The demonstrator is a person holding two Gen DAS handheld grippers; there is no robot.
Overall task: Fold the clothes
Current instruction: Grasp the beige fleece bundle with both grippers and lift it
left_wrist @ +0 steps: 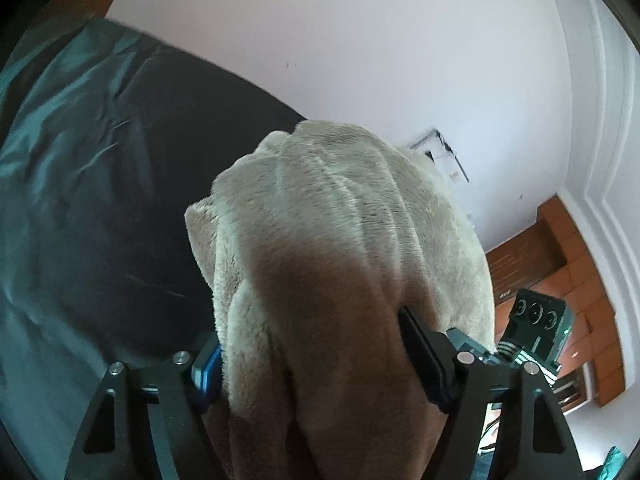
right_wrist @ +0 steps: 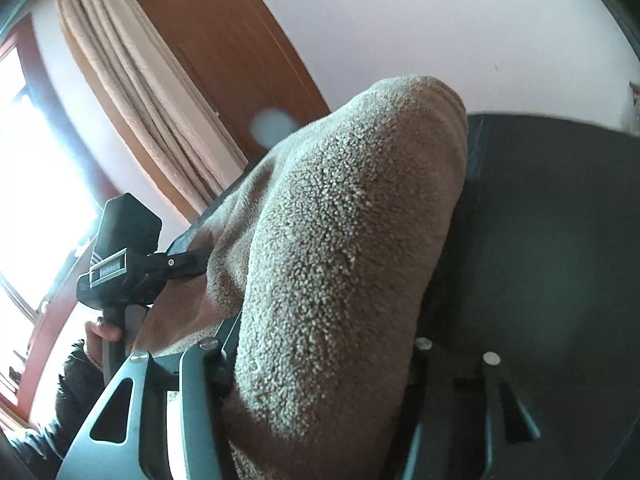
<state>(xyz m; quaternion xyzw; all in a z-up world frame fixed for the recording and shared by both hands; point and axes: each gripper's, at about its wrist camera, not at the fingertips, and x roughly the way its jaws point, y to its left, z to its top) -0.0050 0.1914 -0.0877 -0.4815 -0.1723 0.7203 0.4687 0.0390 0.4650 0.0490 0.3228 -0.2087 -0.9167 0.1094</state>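
One beige fleece garment hangs between two grippers over a dark bedsheet.
Left gripper fingers clamp a thick, plush bunch; right gripper fingers pinch its nubbly, folded side, both partly spread by the bulk.

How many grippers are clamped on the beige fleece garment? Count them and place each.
2. The left gripper pinches the beige fleece garment low in its own view; the right gripper clamps another bunch of it. Fingertips are hidden by fabric.
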